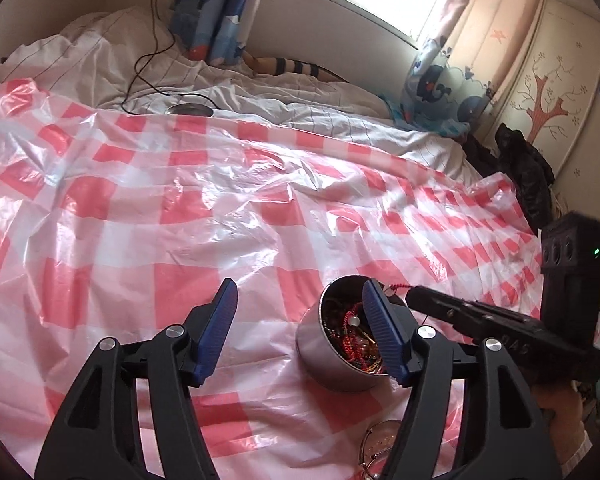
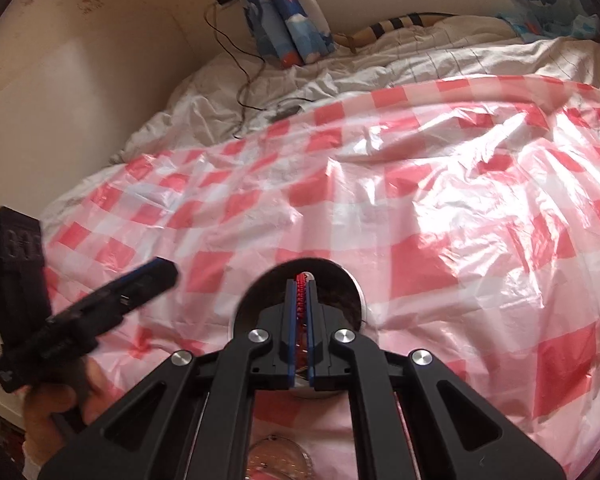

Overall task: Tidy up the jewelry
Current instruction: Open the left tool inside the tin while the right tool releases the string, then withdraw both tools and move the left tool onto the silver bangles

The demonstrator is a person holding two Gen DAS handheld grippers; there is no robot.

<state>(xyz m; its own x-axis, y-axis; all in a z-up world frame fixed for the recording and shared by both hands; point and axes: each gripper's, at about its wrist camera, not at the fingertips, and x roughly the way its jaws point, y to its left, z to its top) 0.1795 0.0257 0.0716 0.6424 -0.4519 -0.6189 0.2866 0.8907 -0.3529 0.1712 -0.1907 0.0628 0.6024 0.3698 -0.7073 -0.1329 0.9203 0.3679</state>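
Note:
A round metal tin (image 1: 324,364) stands on the red-and-white checked plastic sheet (image 1: 140,220), full of tangled red and gold jewelry (image 1: 348,336). My left gripper (image 1: 299,286) is open; its right finger overlaps the tin's mouth in this view, and nothing is pinched. My right gripper (image 1: 410,296) reaches in from the right over the tin's far rim. In the right wrist view, the right gripper (image 2: 300,280) is shut on a red braided cord (image 2: 300,296) directly above the tin (image 2: 256,292). The left gripper (image 2: 156,276) hangs blurred to the left, apart from the tin.
A gold-rimmed round glass piece (image 1: 380,440) lies on the sheet just in front of the tin. Beyond the sheet are a rumpled white duvet (image 1: 100,60), a black cable (image 1: 148,64) and a metal disc (image 1: 190,110). Dark bags (image 1: 528,176) sit at the bed's right edge.

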